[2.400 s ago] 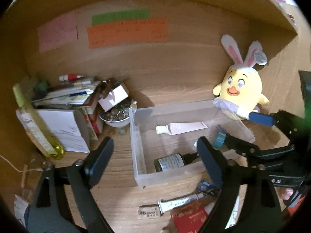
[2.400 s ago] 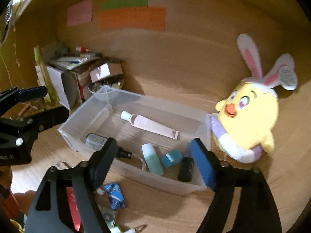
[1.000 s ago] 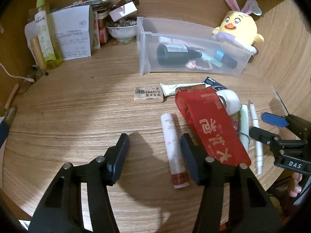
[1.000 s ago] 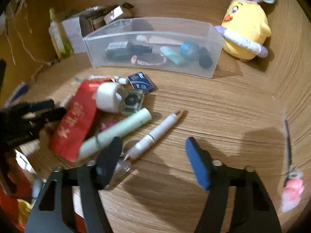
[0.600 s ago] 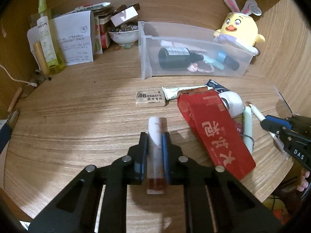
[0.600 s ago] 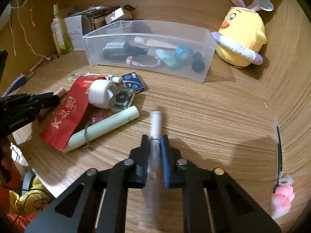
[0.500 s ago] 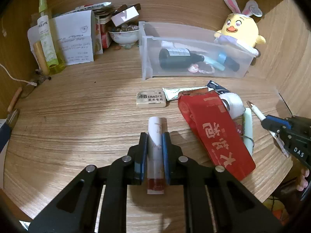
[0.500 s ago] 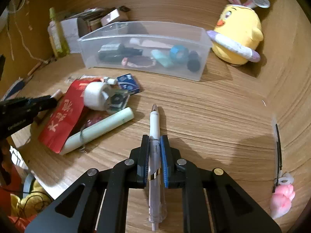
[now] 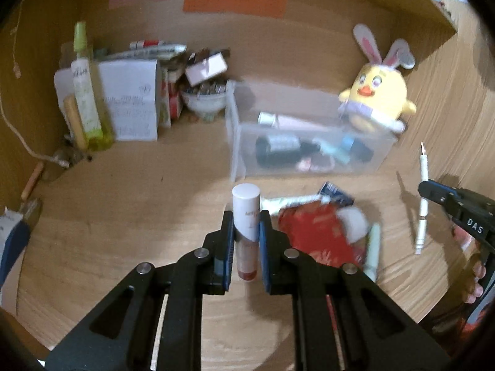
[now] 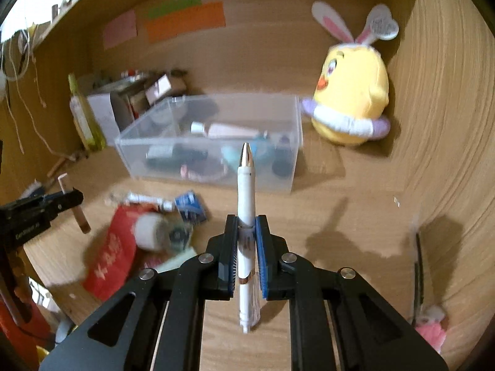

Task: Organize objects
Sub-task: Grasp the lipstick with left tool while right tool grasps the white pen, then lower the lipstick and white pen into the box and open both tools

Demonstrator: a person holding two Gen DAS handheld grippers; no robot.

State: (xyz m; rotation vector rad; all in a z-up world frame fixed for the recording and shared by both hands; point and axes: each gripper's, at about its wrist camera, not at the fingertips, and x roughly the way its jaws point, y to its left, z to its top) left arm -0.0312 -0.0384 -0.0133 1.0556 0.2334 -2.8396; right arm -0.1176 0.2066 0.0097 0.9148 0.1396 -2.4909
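Observation:
My left gripper (image 9: 246, 225) is shut on a white tube with a reddish end (image 9: 245, 213) and holds it above the desk, pointing at the clear plastic bin (image 9: 235, 142). My right gripper (image 10: 246, 225) is shut on a white pen with a metal tip (image 10: 246, 191), lifted and pointing at the same bin (image 10: 294, 154). The bin holds a dark bottle (image 9: 278, 150), a pink tube (image 9: 294, 121) and small teal items. The right gripper with the pen (image 9: 423, 191) shows at the right of the left wrist view; the left gripper (image 10: 62, 202) shows at the left of the right wrist view.
A red packet (image 9: 318, 232), a white tape roll (image 10: 148, 230), a pale green tube (image 9: 372, 247), a blue packet (image 10: 188, 205) and a small tube lie in front of the bin. A yellow bunny plush (image 10: 352, 92) sits right of it. Boxes, a bowl (image 9: 204, 102) and a green bottle (image 9: 85, 92) stand back left.
Both grippers closed on items lying on the desk, the left on the white tube and the right on the pen, then lifted them and tilted up toward the bin.

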